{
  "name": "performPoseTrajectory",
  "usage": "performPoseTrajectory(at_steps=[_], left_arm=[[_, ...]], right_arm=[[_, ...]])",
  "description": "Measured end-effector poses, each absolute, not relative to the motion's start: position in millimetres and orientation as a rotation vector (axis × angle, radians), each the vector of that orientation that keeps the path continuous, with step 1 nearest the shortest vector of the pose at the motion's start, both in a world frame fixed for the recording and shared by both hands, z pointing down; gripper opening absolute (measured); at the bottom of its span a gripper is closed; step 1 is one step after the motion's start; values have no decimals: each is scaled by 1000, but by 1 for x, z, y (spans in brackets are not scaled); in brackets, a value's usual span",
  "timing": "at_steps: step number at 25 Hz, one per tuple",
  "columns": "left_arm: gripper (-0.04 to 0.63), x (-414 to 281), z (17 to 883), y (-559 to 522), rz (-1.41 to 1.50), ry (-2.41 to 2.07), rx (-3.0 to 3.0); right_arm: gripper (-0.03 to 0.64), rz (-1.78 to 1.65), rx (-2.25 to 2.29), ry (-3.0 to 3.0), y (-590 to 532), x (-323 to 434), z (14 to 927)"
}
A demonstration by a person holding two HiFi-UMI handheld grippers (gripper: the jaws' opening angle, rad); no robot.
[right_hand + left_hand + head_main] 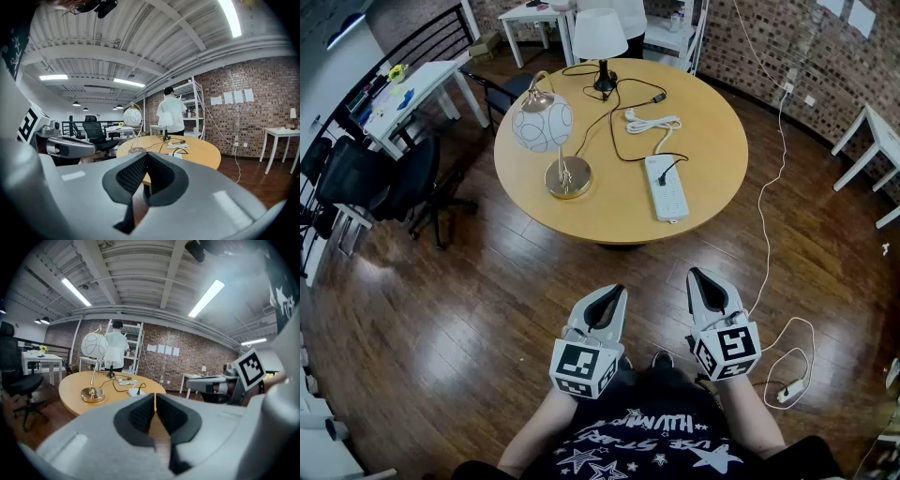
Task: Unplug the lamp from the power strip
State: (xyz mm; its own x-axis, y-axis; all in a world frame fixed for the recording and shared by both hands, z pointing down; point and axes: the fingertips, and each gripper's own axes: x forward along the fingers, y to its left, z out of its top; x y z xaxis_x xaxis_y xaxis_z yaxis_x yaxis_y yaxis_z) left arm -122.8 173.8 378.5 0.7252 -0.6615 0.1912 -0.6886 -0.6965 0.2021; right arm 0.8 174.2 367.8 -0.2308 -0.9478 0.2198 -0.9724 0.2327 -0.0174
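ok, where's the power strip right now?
Head view: the power strip lies flat on the round table near its front edge, right of the brass lamp base, just below the coiled white cord.

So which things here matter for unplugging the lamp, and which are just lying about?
For the job: power strip, black plug in it, shaded lamp or globe lamp (cannot tell which).
Lying about: white coiled cable, office chairs, white side table.

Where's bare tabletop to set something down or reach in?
Widest bare patch: table right side, between power strip and rim. Also the near edge between brass lamp base and power strip. Crowded: middle to far edge, black cords crossing around the white coiled cable toward the shaded lamp.
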Motion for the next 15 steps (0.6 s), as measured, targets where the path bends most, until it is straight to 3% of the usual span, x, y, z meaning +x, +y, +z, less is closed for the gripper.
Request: performPoseTrajectory(at_steps=[15], left_arm=[[5, -139, 395, 149, 230, -1121, 2692]], right_arm=[[8, 206, 1896, -2308, 161, 3, 367]])
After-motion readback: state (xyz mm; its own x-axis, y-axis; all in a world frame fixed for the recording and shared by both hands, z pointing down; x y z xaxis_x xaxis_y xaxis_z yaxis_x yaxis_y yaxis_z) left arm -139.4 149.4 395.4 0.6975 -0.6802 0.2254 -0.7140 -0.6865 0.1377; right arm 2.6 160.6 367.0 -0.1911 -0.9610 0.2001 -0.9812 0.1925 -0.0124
